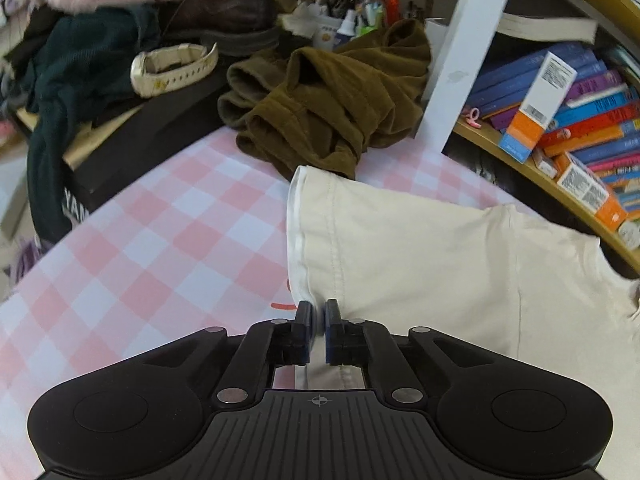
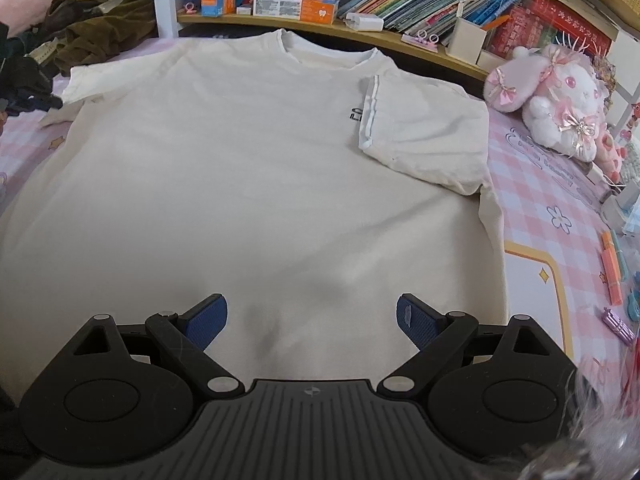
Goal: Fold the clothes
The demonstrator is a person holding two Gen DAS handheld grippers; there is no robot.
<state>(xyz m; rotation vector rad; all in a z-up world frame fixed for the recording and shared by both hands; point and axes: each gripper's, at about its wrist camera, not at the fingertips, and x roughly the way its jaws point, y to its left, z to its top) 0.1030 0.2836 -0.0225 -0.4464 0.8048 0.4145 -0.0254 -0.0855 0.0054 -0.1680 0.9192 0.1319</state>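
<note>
At the bottom centre of the frame, the black left claw [image 1: 319, 314] pinches the hemmed sleeve edge of a cream cotton T-shirt [image 1: 420, 256] lying on the pink-and-white checked tabletop [image 1: 160, 240]; a crumpled brown corduroy garment [image 1: 336, 100] sits above.

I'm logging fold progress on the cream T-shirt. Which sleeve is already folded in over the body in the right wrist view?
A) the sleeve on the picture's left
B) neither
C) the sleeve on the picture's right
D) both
C: the right-side sleeve lies over the T-shirt chest; the left-side sleeve is spread outward.
</note>
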